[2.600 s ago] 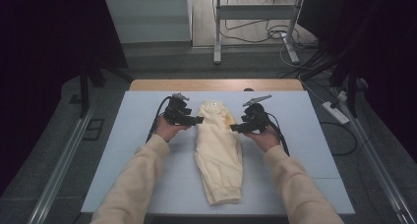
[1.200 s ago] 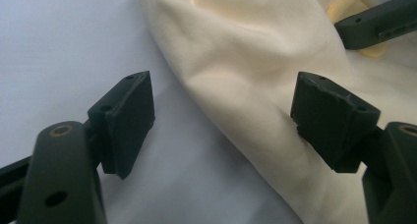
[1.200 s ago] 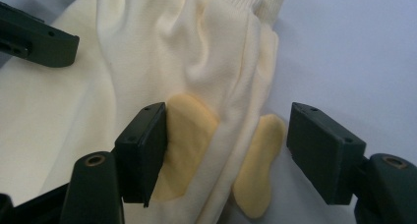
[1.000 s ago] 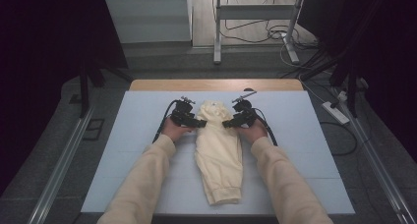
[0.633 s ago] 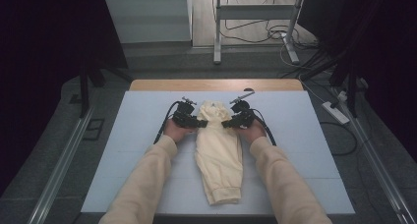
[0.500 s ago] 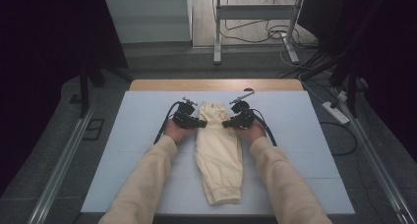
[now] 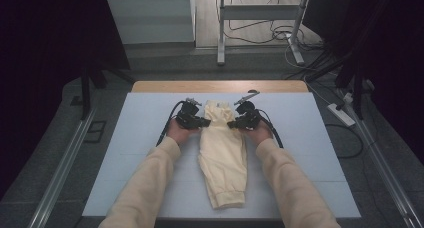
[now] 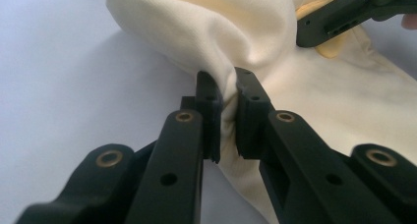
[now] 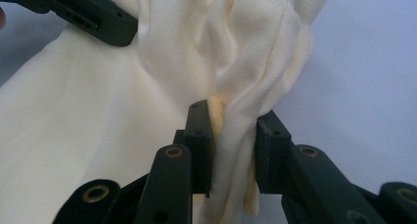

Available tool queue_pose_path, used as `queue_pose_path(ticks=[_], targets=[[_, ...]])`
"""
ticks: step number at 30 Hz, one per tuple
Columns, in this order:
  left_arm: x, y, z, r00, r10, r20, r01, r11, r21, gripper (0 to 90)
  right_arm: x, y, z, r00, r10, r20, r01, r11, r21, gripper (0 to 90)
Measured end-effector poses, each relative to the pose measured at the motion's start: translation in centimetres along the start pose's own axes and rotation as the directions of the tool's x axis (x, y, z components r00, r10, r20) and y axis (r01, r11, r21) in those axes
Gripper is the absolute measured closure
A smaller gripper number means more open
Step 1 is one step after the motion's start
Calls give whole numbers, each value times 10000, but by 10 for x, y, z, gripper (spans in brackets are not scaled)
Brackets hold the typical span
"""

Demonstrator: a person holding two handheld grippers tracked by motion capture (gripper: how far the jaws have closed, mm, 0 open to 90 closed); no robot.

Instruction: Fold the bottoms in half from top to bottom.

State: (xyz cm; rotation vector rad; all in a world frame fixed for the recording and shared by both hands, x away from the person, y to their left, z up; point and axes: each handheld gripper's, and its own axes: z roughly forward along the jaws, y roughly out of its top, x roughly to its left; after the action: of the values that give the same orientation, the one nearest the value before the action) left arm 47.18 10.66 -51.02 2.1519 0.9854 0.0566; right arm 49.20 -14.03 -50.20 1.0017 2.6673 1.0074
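A cream folded garment (image 7: 222,155) lies lengthwise on the pale table (image 7: 125,143), its ribbed cuff nearest the person. My left gripper (image 7: 206,122) pinches the garment's left edge near its far end; in the left gripper view the cream garment (image 8: 255,52) is squeezed between the black jaws of the left gripper (image 8: 227,117). My right gripper (image 7: 230,124) holds the right edge opposite; in the right gripper view the right gripper (image 9: 235,150) is shut on a thick bunch of the garment (image 9: 206,47). The far end is gathered narrow between the two grippers.
The table has a wooden strip (image 7: 220,86) along its far edge. Beyond it stand a metal frame (image 7: 260,18) and floor cables (image 7: 280,35). A power strip (image 7: 341,114) lies on the floor at the right. Black cables trail from both grippers.
Both grippers moved inward from the garment's sides and closed on its far end, bunching the cloth narrower between them. Since half a second ago almost nothing has shifted.
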Motion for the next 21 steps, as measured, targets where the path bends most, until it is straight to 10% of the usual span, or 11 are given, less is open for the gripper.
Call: queue_pose_path(ticks=[21], targets=[[-5,29,-31,9992,274,293,-250,9966,-787,823,3,18,-35,9991,-257,331,278,9976,-637,722]])
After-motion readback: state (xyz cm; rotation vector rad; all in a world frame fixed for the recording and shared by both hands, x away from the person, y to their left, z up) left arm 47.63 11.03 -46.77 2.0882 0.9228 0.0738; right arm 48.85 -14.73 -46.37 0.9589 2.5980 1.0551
